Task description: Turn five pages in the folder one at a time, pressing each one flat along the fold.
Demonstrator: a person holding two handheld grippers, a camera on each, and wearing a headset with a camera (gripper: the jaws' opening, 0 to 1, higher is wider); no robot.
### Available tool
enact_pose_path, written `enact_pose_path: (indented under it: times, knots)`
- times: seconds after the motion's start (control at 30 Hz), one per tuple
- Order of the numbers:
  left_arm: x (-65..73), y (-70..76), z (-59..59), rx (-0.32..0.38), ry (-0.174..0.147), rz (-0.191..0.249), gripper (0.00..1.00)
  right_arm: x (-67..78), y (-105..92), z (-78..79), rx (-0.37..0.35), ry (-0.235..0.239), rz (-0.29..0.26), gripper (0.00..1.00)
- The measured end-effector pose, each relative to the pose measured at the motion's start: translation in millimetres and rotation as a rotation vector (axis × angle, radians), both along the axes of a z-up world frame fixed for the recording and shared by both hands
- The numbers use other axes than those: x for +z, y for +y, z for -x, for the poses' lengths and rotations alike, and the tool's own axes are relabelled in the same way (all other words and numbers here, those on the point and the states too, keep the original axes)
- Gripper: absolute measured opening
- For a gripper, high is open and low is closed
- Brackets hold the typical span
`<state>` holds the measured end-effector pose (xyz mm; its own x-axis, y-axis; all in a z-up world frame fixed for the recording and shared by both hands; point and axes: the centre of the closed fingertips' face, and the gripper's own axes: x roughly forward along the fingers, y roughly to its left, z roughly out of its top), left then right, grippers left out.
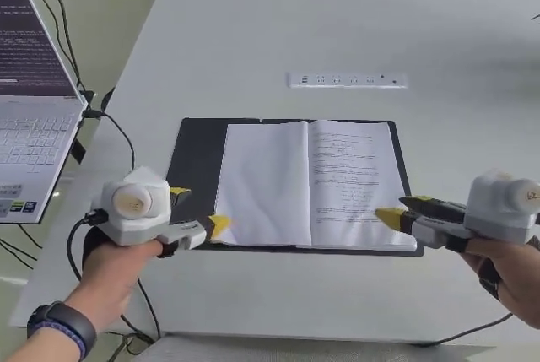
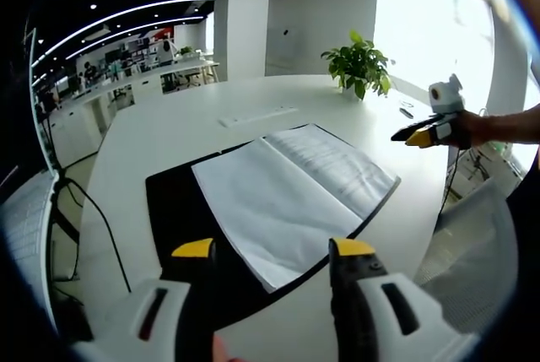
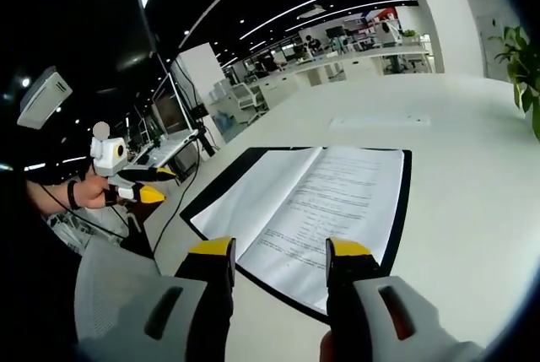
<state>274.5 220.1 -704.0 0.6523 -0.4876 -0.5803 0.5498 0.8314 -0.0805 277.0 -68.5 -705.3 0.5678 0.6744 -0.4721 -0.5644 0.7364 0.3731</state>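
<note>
A: Where is the folder [image 1: 198,168], and which way is it pointed?

B: It is laid open and flat, mid-worktop [image 1: 337,24]. The fold is run from the near edge to the far edge, and the long axis of the spread is set left to right. A blank page [image 1: 261,185] is seen left of the fold and a printed page [image 1: 350,181] right of it.

A: Grippers?

B: The left gripper [image 1: 200,208] is held at the near left corner of the folder, its jaws parted with nothing between them. The right gripper [image 1: 403,210] is held by the near right corner of the printed page, jaws likewise apart and empty. Contact with the paper can't be told.

A: Hands?

B: The left hand [image 1: 114,265] is wrapped under its gripper, with a wristband [image 1: 59,324] worn. The right hand [image 1: 506,269] is brought in from the right.

A: View differences?

B: A laptop [image 1: 29,126] and a power strip [image 1: 348,81] are given by the head view. A plant [image 2: 359,62] is given by the left gripper view, where the right gripper is seen raised off the worktop.
</note>
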Motion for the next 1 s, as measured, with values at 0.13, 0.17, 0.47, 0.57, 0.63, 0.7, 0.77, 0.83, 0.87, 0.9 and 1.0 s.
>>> enact_pose_path:
  times: [0.13,0.17,0.47,0.57,0.63,0.7,0.77,0.83,0.87,0.9,1.0]
  knots:
    - [7.3,3.5,2.9,0.009,-0.017,0.005,0.55,4.5,-4.5,4.0,-0.012,-0.015,-0.003,0.44]
    - [9.5,4.4,4.2,0.010,-0.020,0.003,0.55,4.4,-5.9,5.7,-0.013,-0.018,0.002,0.45]
    - [16.7,9.5,11.3,0.014,-0.052,-0.001,0.63,-2.7,-9.0,27.5,0.017,-0.027,0.092,0.55]
    - [17.1,7.7,14.4,-0.010,-0.061,-0.022,0.66,-4.0,-9.9,33.4,0.022,-0.028,0.108,0.58]
    - [18.7,5.1,17.7,-0.023,-0.065,-0.020,0.69,-4.4,-10.2,37.7,0.026,-0.030,0.122,0.62]
    - [19.4,3.0,21.8,-0.035,-0.068,-0.027,0.71,-6.0,-11.4,42.4,0.037,-0.027,0.146,0.66]
    - [19.8,2.1,25.2,-0.042,-0.069,-0.024,0.72,-4.8,-12.2,45.9,0.041,-0.031,0.160,0.69]
    - [18.3,2.0,27.7,-0.042,-0.062,-0.016,0.74,-3.1,-14.4,48.0,0.037,-0.034,0.162,0.70]
    - [17.4,2.1,28.8,-0.041,-0.057,-0.013,0.74,-2.2,-15.5,48.5,0.030,-0.037,0.162,0.71]
    - [15.8,2.7,30.2,-0.041,-0.052,-0.012,0.75,-1.4,-17.0,49.3,0.021,-0.038,0.159,0.71]
    - [14.5,3.7,32.3,-0.039,-0.046,-0.008,0.76,-1.2,-19.1,51.7,0.010,-0.037,0.159,0.71]
